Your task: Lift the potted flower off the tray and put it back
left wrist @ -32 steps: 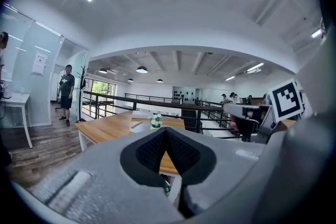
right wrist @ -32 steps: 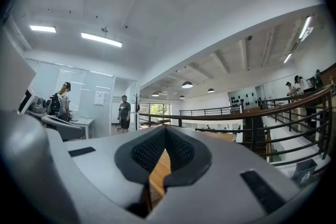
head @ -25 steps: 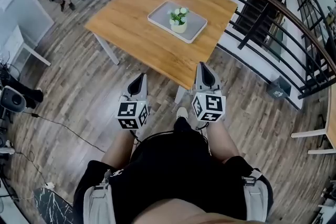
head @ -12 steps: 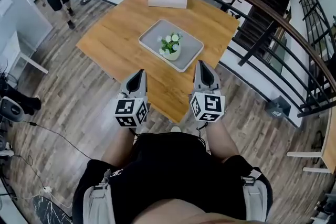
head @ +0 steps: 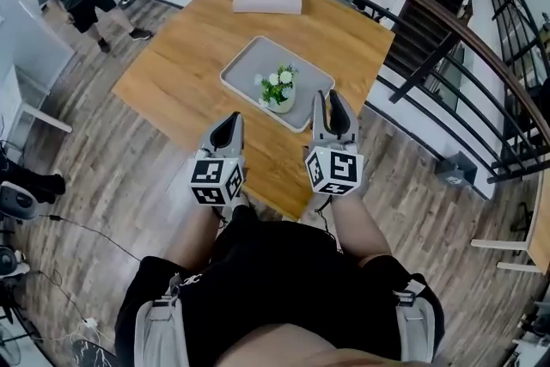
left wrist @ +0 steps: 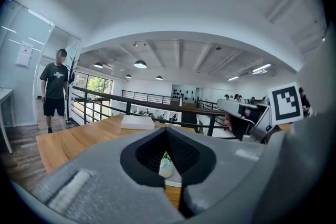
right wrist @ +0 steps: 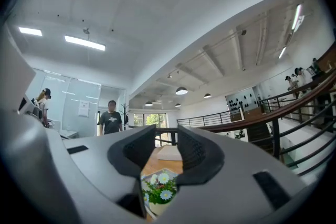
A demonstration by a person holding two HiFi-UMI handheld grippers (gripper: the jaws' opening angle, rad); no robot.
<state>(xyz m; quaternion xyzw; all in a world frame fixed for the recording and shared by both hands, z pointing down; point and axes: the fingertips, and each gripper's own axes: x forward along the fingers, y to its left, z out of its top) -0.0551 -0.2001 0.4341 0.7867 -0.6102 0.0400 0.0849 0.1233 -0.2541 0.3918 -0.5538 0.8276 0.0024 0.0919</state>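
**At the table's near edge: both grippers short of the flower**

Over the near edge of the table (head: pixel 172 73), the left gripper (head: pixel 227 126) and right gripper (head: pixel 331 99) hang side by side, pointing toward the tray (head: pixel 245 64). The flower (head: pixel 278 90) stands upright in its pot on the tray, toward the near right side. Nothing touches it and it is not yet lifted.

Left jaws: together, empty. Right jaws: slightly apart, have just been opening, nothing between them. The flower shows beyond that gap, ahead and a little to the left.

My read: approach stage, with the grasp not begun.

What could go wrong:
- The right gap looks narrow for the pot. If I go in like this, a jaw tip may butt the pot and tip it or skid it across the tray. The jaws should open wider first.
- If I come in too high, the jaws close on blooms, not the pot. That crushes the blooms, and the pot may sag or drop.
- The right gripper is lined up right of the pot. An off-centre pinch could twist it out on the lift.
- A low approach may catch the tray rim and shove the tray.
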